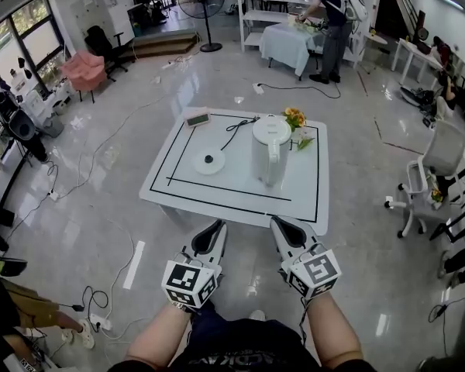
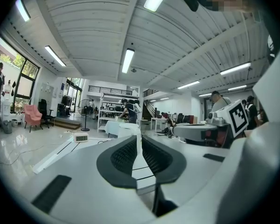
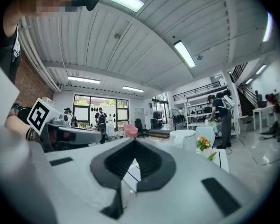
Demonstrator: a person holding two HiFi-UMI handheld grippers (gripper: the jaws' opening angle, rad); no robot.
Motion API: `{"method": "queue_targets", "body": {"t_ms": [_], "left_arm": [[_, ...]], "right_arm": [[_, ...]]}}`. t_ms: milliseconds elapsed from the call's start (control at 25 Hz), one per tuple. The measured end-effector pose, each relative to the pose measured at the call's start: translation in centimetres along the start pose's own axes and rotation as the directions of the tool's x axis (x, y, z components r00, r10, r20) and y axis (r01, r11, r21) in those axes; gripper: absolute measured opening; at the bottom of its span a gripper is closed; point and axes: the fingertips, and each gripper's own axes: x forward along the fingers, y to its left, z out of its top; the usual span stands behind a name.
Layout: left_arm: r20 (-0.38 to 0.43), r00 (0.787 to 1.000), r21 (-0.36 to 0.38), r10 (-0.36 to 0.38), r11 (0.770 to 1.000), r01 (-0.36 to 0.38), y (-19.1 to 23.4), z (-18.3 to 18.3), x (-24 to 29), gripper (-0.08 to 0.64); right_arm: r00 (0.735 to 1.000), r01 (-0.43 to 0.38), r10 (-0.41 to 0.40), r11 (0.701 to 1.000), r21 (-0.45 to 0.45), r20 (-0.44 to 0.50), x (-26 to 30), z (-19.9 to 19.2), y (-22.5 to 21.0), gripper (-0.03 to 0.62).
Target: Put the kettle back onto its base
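Fingers [image 2: 123, 155] of left gripper [image 1: 215, 227]: a crack apart, nothing between them. Right gripper [image 1: 281, 225]: pads [image 3: 120, 161] clenched together at the tips, empty. Both are held side by side off the near edge of the table [image 1: 240, 204], pointed roughly level at it. Nothing is touched.

Kettle [image 1: 270, 152] is seen upright on the table, right of centre, lid closed, well apart from its base [image 1: 210, 161]. Base lies flat to the left of it, with cord [image 1: 234, 132] run off to the far edge. Flowers [image 1: 294, 118] stand just beyond the kettle, far right.

Step judged: approach, no grasp made. Task barely begun.

How it should be done:
- Kettle sits nearer the right gripper, so that one is best used. Jaws must be opened before the reach.
- Handle looks to face the near side, not fully clear. It should be confirmed, then gripped high and square so the body hangs plumb.
- Kettle should be lifted clear, not slid, then carried left and kept upright.
- Centre of the base must be lined up before lowering. Straight down, no tilt.
- Base looks light and could be shoved. Its rim can be steadied with the left gripper, clear of the cord.
- Release only once the kettle is seated flat.
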Motion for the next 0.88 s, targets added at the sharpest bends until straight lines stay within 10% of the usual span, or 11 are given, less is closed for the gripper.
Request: {"method": "queue_targets", "body": {"t_ms": [240, 480, 880], "left_arm": [[-0.012, 0.998, 0.012, -0.057, 0.998, 0.058, 4.4, -0.3, 2.8, 0.115], [-0.038, 0.985, 0.047, -0.169, 0.984, 0.17, 9.7, 1.5, 6.3, 0.35], [-0.046, 0.929, 0.048, -0.367, 0.928, 0.369, 16.4, 3.4, 10.9, 0.368]], "right_arm": [[0.999, 0.035, -0.035, 0.999, -0.019, -0.009, 5.1, -0.4, -0.6, 0.041], [0.981, 0.194, -0.193, 0.981, -0.015, 0.029, 10.5, 1.7, -2.5, 0.25], [0.9, 0.434, -0.434, 0.901, -0.005, 0.029, 15.2, 3.7, -5.6, 0.262]]}}
